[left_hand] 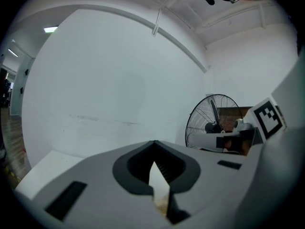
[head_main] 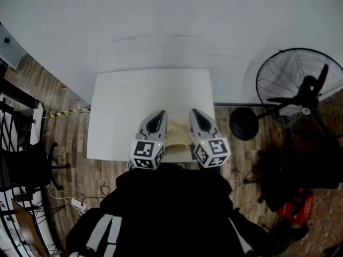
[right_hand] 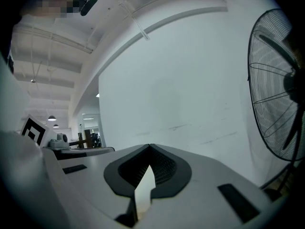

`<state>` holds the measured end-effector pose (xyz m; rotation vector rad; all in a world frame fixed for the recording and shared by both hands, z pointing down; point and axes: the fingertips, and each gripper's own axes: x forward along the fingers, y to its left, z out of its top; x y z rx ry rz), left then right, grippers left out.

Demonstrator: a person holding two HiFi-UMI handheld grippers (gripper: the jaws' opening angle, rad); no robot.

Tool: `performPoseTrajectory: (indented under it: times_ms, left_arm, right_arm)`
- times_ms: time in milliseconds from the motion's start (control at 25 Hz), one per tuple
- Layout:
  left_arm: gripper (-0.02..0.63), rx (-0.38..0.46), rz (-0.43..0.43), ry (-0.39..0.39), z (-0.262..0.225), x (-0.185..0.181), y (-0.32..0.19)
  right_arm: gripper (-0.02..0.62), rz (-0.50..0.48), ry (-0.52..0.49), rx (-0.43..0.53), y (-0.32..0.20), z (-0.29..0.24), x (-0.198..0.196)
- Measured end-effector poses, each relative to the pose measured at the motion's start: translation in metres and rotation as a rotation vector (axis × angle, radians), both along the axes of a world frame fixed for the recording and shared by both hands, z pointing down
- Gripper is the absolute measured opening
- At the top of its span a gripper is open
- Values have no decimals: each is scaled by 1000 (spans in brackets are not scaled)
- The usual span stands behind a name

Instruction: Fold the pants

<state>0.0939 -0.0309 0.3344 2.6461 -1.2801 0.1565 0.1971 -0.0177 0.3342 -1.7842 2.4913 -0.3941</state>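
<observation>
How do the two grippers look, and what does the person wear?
The left gripper and right gripper are grey wedges with dark ribbed recesses at the tips. Each carries a cube with black-and-white square markers. The person wears a black top with white stripes.

Ahead of the left gripper (head_main: 156, 116) and the right gripper (head_main: 196, 115), the table (head_main: 150, 92) is left bare up to the wall (head_main: 161, 25). The gap between the two is taken up by the pants (head_main: 179, 134). Off the table, a fan (head_main: 300, 90) is stood right of the right gripper. A chair (head_main: 27, 167) is set well left of the left gripper.
</observation>
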Motion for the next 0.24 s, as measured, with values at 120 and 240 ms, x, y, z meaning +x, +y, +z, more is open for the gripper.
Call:
performPoseTrajectory:
  times_ms: [120, 240]
  left_arm:
    - [3, 8, -1, 0, -1, -2, -2]
    - [3, 11, -5, -3, 2, -4, -4]
  right_arm:
    - [3, 4, 6, 6, -2, 1, 0]
    - [3, 3, 9, 12, -5, 4, 2]
